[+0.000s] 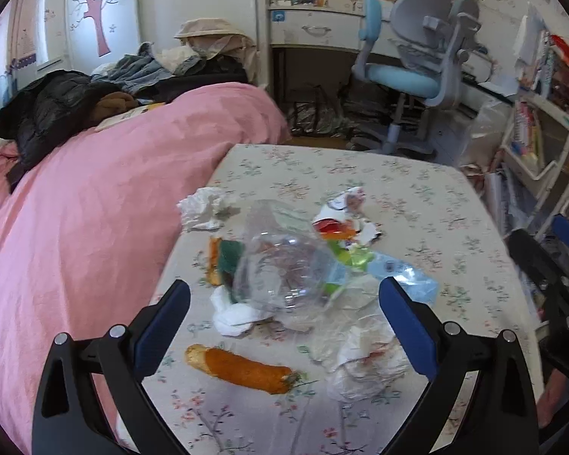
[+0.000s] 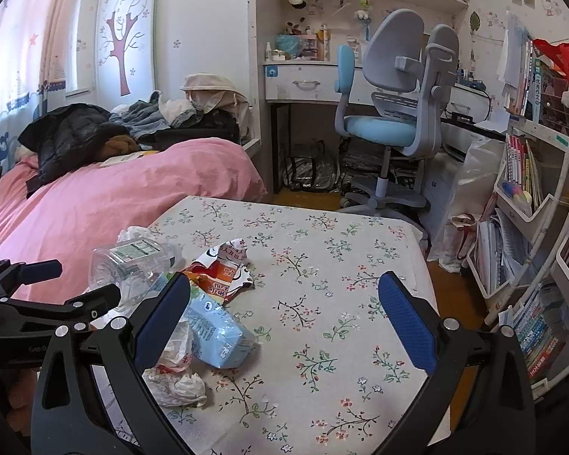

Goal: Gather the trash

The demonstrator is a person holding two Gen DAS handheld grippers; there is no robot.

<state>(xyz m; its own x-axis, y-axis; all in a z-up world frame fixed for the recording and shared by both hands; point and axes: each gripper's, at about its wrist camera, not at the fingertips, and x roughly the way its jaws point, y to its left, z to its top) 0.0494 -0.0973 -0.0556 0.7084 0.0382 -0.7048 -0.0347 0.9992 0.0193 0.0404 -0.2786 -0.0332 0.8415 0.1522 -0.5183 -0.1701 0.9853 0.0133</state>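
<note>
Trash lies in a heap on the flowered tablecloth (image 1: 417,197). A crushed clear plastic bottle (image 1: 280,265) sits in the middle of it, over a green and orange sponge (image 1: 223,261). Around it lie a white tissue (image 1: 205,208), a torn colourful wrapper (image 1: 341,220), a light blue packet (image 1: 406,273), a crumpled clear bag (image 1: 364,360) and an orange carrot-like piece (image 1: 242,367). My left gripper (image 1: 284,326) hangs open just above the heap, holding nothing. My right gripper (image 2: 284,318) stands open over bare cloth, with the blue packet (image 2: 216,330) and bottle (image 2: 132,261) at its left.
A bed with a pink cover (image 1: 76,208) and piled clothes (image 1: 57,106) borders the table's left side. A blue-grey desk chair (image 2: 394,113) stands beyond the far edge. Bookshelves (image 2: 531,227) crowd the right. The table's right half (image 2: 341,265) holds only the cloth.
</note>
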